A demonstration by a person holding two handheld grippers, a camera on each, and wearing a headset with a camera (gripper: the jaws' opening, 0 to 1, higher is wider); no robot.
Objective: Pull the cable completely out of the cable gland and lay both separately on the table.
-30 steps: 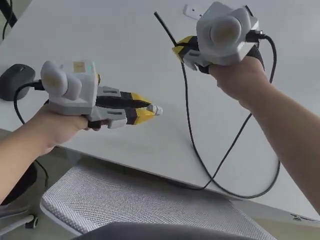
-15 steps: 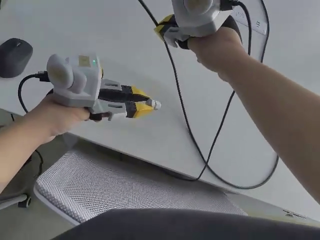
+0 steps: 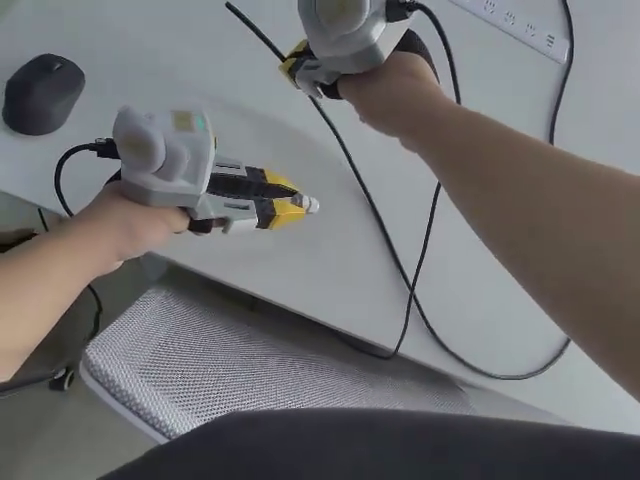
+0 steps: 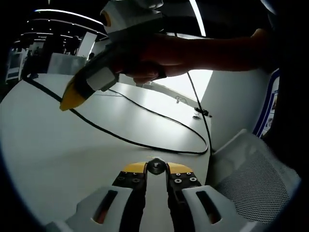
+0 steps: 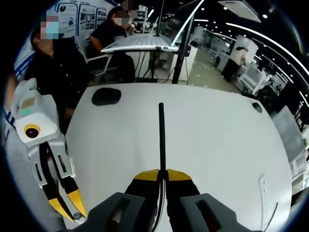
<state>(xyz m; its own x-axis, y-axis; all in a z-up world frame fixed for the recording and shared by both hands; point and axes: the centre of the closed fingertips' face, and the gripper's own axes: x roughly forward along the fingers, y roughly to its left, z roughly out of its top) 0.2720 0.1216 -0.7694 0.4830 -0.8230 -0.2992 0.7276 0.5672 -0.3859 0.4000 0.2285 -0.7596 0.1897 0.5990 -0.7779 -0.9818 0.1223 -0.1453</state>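
A small grey cable gland (image 3: 312, 205) sits pinched at the tip of my left gripper (image 3: 298, 207), out over the near table edge; in the left gripper view the gland (image 4: 155, 166) fills the gap between the yellow jaw tips. My right gripper (image 3: 292, 65) is farther back, above the table, shut on the black cable (image 3: 385, 240). The cable's free end (image 5: 161, 125) sticks straight out past the right gripper (image 5: 161, 175). Cable and gland are apart. The rest of the cable trails over the table edge in a loop.
A dark mouse (image 3: 42, 92) lies on the white table (image 3: 150, 60) at the far left. A white power strip (image 3: 510, 20) runs along the back right. A grey mesh chair seat (image 3: 230, 370) is below the table edge. People sit beyond the table.
The head view has shifted. My right gripper has carried the cable leftward and farther from me. The left gripper still grips the gland in about the same spot.
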